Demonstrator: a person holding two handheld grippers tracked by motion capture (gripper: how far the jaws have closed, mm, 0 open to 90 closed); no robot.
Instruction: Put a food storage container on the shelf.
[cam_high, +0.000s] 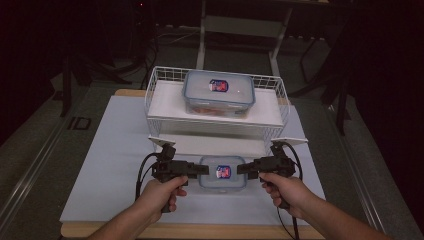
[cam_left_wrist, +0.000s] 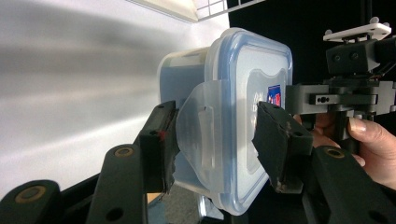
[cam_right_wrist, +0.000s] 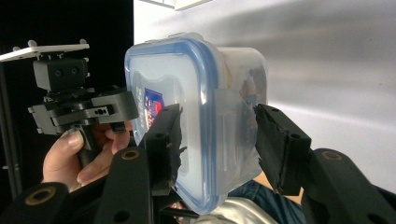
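Clear rectangular plastic container with blue-rimmed snap lid (cam_high: 222, 172) sits between both grippers above the white table surface (cam_high: 115, 165). Left gripper (cam_high: 202, 170) and right gripper (cam_high: 243, 169) each clamp one end. White wire basket (cam_high: 155, 80) stands just behind; near table edge is open

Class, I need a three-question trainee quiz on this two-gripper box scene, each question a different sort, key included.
1. True or false: the left gripper and right gripper grip opposite ends of the held box.
2. Where is the second box? A) in the wire basket B) on the floor C) in a hand
3. What colour is the held box's lid rim?

Key: 1 true; 2 A; 3 blue.
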